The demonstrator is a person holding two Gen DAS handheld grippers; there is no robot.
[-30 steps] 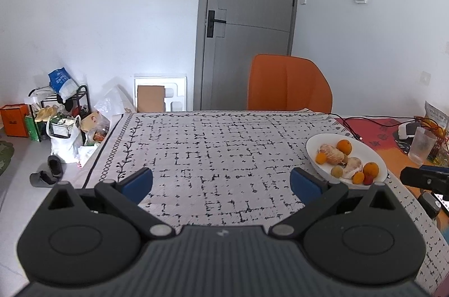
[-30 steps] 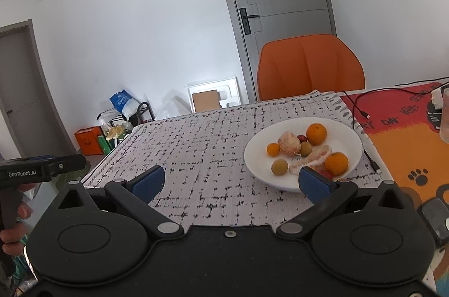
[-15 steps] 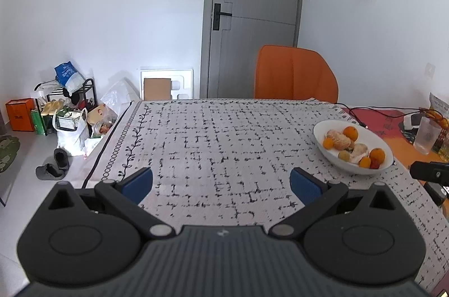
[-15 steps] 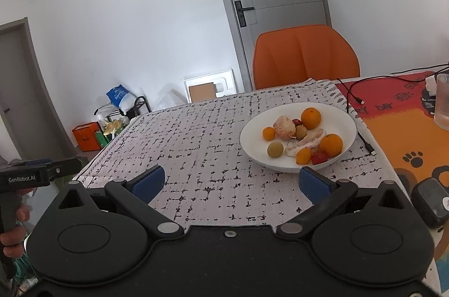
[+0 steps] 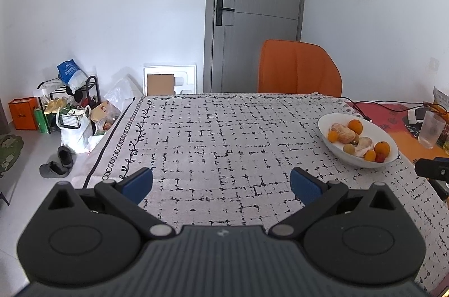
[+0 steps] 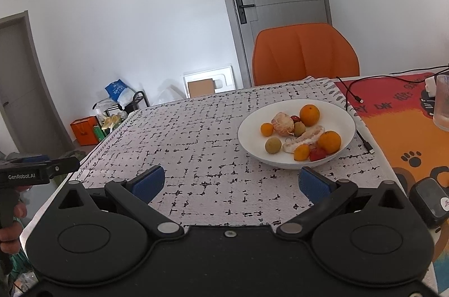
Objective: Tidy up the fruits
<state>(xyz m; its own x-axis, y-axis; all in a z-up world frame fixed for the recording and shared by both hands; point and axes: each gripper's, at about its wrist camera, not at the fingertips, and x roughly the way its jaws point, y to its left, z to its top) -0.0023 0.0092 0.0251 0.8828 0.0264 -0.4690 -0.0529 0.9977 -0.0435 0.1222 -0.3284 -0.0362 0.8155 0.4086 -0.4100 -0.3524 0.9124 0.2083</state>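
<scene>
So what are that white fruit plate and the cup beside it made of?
The plate looks like glazed ceramic: smooth, opaque white, with a soft sheen along its rim, though melamine could look the same. The cup seems to be clear ribbed glass or hard plastic: it is see-through, with fine vertical ridges. From these views I cannot tell which.

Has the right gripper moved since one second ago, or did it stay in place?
Yes. The right gripper has pulled back and risen: the white plate now sits higher and farther from the fingertips.
</scene>
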